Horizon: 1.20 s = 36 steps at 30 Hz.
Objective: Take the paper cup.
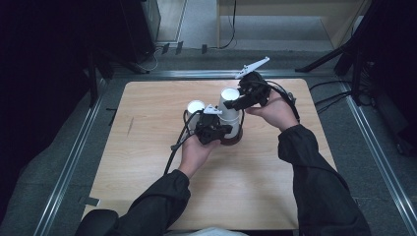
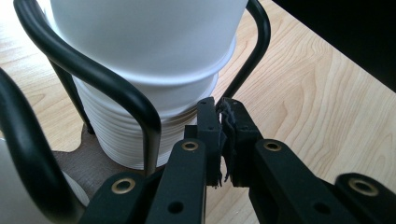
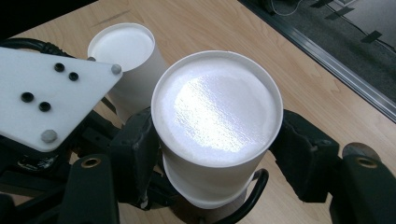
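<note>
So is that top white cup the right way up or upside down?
Upside down. The right gripper view shows the top cup with its closed, flat base facing up, no open mouth. The right gripper has its jaws pressed on the cup's sides.

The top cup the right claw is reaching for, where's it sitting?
The top cup caps the right-hand cup stack in the wire holder, mid-table in the high view, between the right claw pads.

Light wood tabletop [image 1: 147, 162] w/ rounded corners, metal rails [image 1: 69, 162] on left, right & far sides, grey floor [image 1: 206, 24] beyond. Room's dim; cables [image 1: 334, 98] at right, dark stand legs [image 1: 324, 59] far right.
</note>
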Each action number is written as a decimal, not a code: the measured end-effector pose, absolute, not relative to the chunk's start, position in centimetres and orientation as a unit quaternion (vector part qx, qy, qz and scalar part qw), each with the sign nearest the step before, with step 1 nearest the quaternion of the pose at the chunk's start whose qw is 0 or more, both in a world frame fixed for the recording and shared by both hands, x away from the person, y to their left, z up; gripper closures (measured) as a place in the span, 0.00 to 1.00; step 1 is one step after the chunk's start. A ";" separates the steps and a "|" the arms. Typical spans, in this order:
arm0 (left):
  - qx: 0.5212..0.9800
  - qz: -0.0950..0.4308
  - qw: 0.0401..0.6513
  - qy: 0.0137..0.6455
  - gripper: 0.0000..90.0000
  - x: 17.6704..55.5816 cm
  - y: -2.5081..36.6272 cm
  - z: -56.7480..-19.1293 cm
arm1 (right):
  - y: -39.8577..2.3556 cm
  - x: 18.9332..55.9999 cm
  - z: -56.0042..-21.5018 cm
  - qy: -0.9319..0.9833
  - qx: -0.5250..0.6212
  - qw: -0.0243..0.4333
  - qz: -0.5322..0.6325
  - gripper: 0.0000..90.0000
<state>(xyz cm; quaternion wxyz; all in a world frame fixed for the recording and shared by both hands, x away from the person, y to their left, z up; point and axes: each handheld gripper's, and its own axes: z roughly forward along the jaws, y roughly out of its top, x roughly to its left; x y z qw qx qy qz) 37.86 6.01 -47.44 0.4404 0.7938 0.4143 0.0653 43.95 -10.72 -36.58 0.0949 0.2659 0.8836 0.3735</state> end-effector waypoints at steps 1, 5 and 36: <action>0.794 0.065 0.440 0.414 0.96 37.9 6.0 -47.4 | -10.7 44.0 -36.6 0.884 0.266 0.095 0.374 0.38; 0.793 0.061 0.443 0.414 0.95 37.9 6.1 -47.5 | -10.9 43.8 -35.6 0.882 0.268 0.093 0.376 0.38; 0.800 0.027 0.449 0.396 0.88 36.8 7.3 -46.8 | -13.7 38.9 -28.6 0.892 0.239 0.088 0.374 0.39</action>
